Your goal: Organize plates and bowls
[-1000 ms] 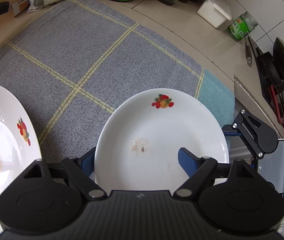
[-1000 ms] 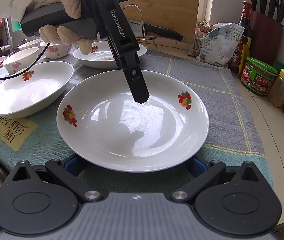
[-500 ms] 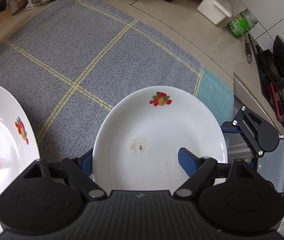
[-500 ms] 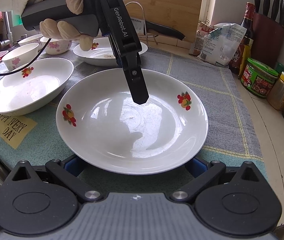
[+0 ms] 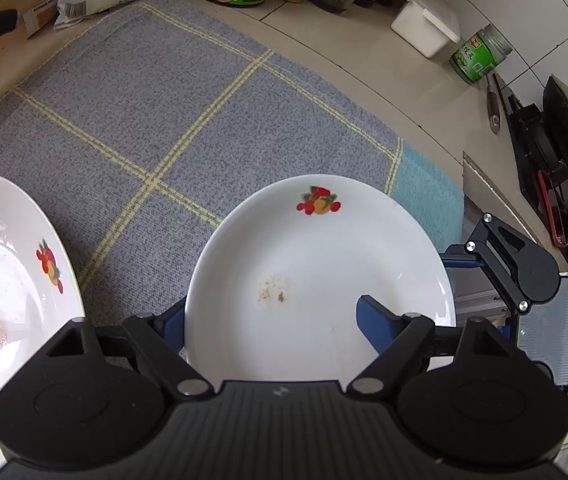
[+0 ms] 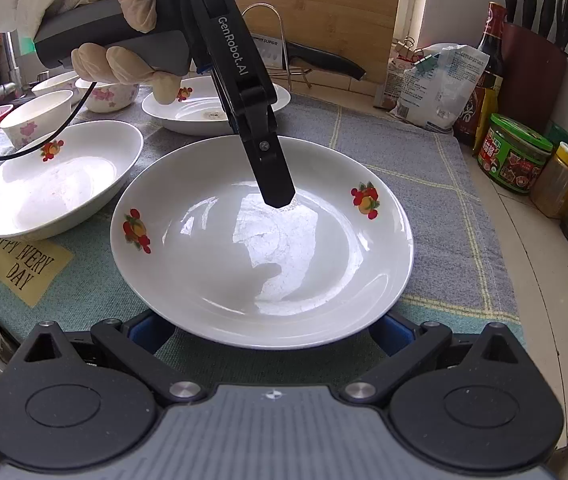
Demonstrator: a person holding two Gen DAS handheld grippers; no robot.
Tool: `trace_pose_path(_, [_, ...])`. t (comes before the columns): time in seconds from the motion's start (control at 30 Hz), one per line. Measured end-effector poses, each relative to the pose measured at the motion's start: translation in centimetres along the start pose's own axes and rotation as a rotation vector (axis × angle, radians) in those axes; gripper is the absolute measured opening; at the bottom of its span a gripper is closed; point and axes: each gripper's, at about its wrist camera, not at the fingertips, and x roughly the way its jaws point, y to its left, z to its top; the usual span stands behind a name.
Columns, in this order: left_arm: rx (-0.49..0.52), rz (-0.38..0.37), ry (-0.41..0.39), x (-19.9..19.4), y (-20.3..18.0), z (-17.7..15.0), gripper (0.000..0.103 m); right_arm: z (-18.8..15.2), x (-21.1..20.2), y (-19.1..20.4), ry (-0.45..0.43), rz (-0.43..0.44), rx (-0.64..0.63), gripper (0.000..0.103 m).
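Now the plate (image 5: 319, 280), pinched at its rim by the left gripper (image 5: 280, 322), rises slightly, while the right gripper's (image 6: 268, 330) grip is unclear.

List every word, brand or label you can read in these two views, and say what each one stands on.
"GenRobot.AI": on the left gripper, along its arm.
"HAPPY EVERY DAY": on the yellow patch of the table mat; the first letters are partly cut off.
"SUPOR": on the box behind the wire rack.
Jar, bottle and bag labels: Chinese print, too small or blurred to read.
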Motion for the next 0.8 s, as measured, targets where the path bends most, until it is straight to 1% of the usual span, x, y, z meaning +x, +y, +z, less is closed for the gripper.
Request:
trace_pose_path(0.33, [0.01,0.007,-0.031,-0.4,-0.1,0.5,0.083,0.6,-0.3,-0.9,-0.017,-0.012,-0.007,0.103])
trace_pose_path(0.8, [0.028,0.023,-0.088,-0.5,0.2,3.7,0.083,2.0,0.5,-4.2,-0.021,-0.039,-0.029,0.103])
